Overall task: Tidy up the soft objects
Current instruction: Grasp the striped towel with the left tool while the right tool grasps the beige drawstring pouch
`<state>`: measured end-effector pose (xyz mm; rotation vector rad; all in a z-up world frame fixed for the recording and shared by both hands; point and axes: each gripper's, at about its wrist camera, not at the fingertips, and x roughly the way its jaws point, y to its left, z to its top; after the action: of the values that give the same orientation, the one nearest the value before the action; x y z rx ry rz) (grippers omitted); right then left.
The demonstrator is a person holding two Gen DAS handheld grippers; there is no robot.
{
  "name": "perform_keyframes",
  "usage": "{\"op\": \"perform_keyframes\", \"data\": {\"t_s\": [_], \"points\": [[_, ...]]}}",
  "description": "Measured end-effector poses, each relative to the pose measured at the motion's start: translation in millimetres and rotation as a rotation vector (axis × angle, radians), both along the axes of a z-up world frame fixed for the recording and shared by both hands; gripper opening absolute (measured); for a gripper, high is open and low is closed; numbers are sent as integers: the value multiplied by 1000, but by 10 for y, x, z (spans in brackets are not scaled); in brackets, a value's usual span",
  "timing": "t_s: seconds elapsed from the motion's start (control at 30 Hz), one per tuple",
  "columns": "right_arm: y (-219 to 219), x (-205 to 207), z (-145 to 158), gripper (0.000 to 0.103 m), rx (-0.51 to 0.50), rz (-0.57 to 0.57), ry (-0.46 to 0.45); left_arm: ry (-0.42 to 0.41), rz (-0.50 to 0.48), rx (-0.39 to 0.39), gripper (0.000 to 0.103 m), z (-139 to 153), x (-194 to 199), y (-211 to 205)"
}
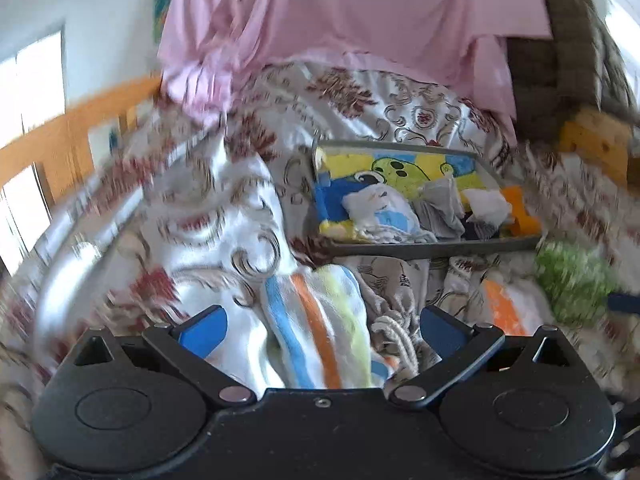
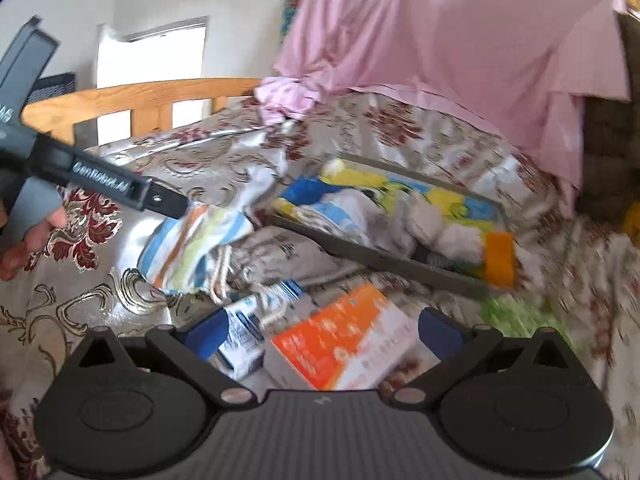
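The right gripper (image 2: 322, 334) stands spread open over an orange-and-white cardboard box (image 2: 344, 340). Ahead to its left, the left gripper (image 2: 182, 208) touches a striped soft cloth (image 2: 192, 246); a grey-rimmed tray (image 2: 360, 256) lies ahead.

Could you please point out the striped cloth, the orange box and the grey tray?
striped cloth (image 2: 192, 248): right wrist view, middle of the bunched fabric.
orange box (image 2: 340, 336): right wrist view, its orange top face.
grey tray (image 1: 436, 249): left wrist view, its near rim.
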<state>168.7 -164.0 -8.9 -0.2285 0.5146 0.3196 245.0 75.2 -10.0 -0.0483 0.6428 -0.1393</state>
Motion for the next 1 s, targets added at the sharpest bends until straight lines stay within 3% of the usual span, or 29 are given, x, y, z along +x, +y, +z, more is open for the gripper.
{"op": "perform_keyframes", "data": {"t_s": [0.1,0.23,0.33,0.6,0.87,1.0], "points": [[157,223,-32,103,-22,43,-22,20,0,-92,102,-60,125,101],[363,476,-141,103,-50,67,-23,7,-37,-77,102,-162,237,124],[497,583,-228,103,-69,91,-22,36,-7,-88,102,-240,315,151],[832,764,-421,103,-169,103,-20,75,-45,-257,102,-397,470,237],[1022,819,-587,103,-268,133,-14,103,-51,-285,99,-492,572,254],[998,881,-578,103,-263,96,-2,105,-52,-262,97,-503,583,253]]}}
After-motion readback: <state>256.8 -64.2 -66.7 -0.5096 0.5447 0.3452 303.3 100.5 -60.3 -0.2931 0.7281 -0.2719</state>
